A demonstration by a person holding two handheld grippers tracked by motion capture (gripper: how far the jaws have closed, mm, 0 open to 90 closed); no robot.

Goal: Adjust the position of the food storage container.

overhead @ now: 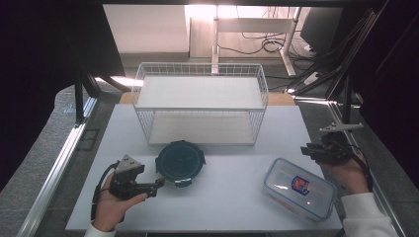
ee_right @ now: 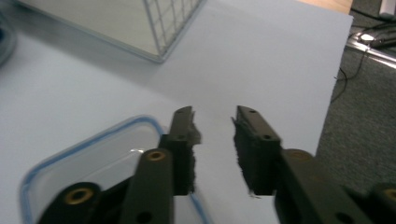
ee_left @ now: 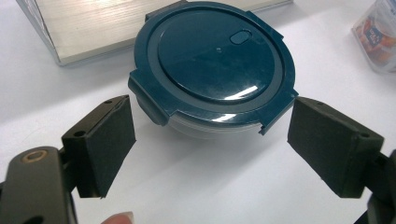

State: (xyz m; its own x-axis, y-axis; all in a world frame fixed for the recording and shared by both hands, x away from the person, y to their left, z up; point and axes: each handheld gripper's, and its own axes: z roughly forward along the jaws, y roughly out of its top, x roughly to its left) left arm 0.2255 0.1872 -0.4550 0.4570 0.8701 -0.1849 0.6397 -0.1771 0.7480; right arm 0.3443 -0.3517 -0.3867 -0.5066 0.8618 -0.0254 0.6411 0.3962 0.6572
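Wire shelf rack (overhead: 200,103) stands at the back of the surface (overhead: 237,197). Round dark-lidded container (overhead: 180,162) sits before it, lid on, just ahead of the wide-open left gripper (overhead: 159,183). Clear rectangular container (overhead: 299,188) lies closed beside the empty, narrowly parted right gripper (overhead: 307,149).

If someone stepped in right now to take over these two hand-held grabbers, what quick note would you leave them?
Left gripper: open, jaws either side of the round dark-blue container, not touching it.
Right gripper: jaws apart with nothing between them, at the far corner of the clear rectangular box.
Both containers sit lidded on the white table, in front of the wire rack.
Done: nothing lifted yet.
Left: probably grip the round container first.
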